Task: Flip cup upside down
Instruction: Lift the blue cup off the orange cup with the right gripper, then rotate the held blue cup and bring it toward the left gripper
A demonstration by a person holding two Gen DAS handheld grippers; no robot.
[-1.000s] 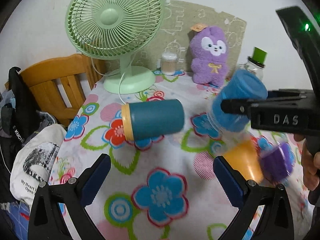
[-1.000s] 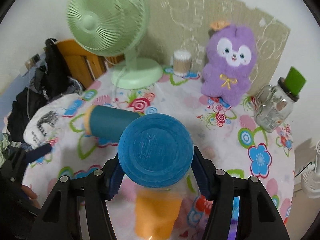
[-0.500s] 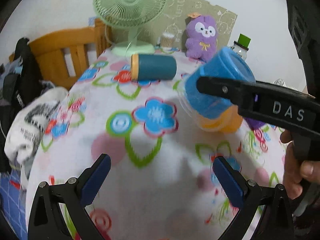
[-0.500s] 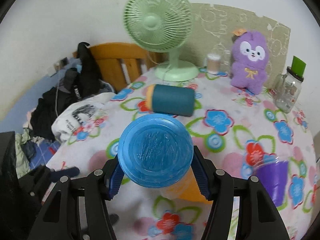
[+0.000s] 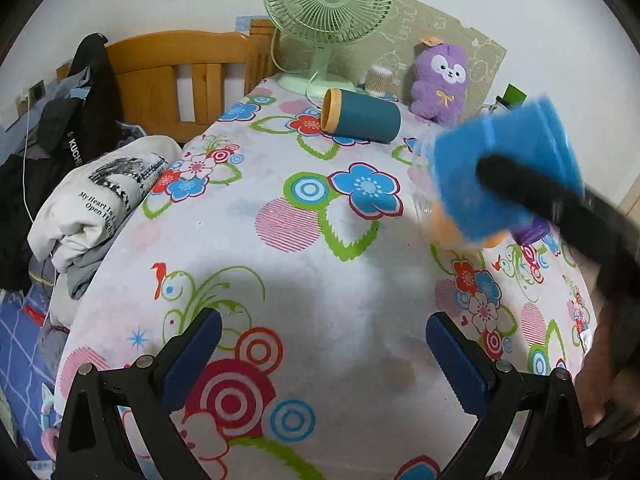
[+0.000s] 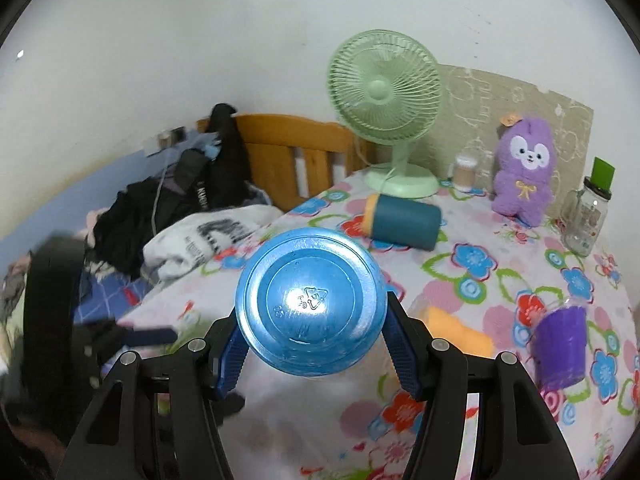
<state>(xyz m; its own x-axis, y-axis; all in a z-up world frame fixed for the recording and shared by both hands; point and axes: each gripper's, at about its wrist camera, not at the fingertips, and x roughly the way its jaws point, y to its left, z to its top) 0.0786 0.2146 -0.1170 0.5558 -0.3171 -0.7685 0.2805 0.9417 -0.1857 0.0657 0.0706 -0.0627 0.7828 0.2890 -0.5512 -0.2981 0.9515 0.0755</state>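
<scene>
Left wrist view: the left gripper is held spread wide and empty above the floral tablecloth. The blue cup, blurred, is carried aloft.

Right wrist view: the blue cup is clamped by the right gripper, base toward the camera; its contents cannot be seen.

Readable text:
- white folded shirt, left of the table: black print "My Heart Is L…" with "Open High…" under it, both cut off at the fold.
- black garment draped over the wooden chair, far left: white letters "KUCHE…", rest hidden.
- blue cup base in the right wrist view: moulded triangle mark with small characters inside and a number beside it, too small to make out.
</scene>
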